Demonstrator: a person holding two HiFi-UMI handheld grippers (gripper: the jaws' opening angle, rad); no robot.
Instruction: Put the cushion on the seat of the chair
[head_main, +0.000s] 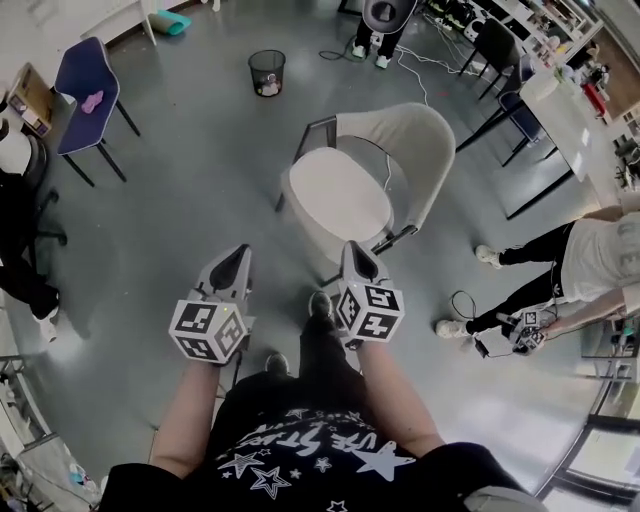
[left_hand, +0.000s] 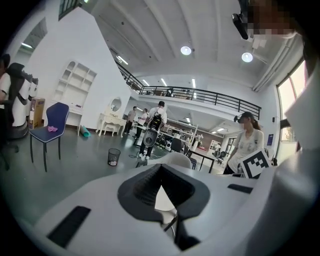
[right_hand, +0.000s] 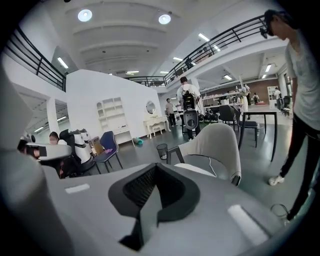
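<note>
A beige chair (head_main: 400, 130) with a curved back stands on the grey floor ahead of me. A white round cushion (head_main: 338, 195) lies flat on its seat. My left gripper (head_main: 238, 252) and right gripper (head_main: 352, 248) are held side by side just short of the chair's front edge, apart from the cushion. Both come to a closed point with nothing between the fingers. In the left gripper view the chair (left_hand: 175, 159) peeks over the gripper (left_hand: 161, 192). In the right gripper view the chair (right_hand: 217, 142) and the cushion's pale edge (right_hand: 192, 170) lie just beyond the gripper (right_hand: 155, 195).
A black waste bin (head_main: 267, 72) stands behind the chair and a blue chair (head_main: 85, 75) at far left. One person (head_main: 590, 265) stands at right near a floor cable (head_main: 462, 305), another (head_main: 385, 20) at the back. Tables (head_main: 560, 110) fill the far right.
</note>
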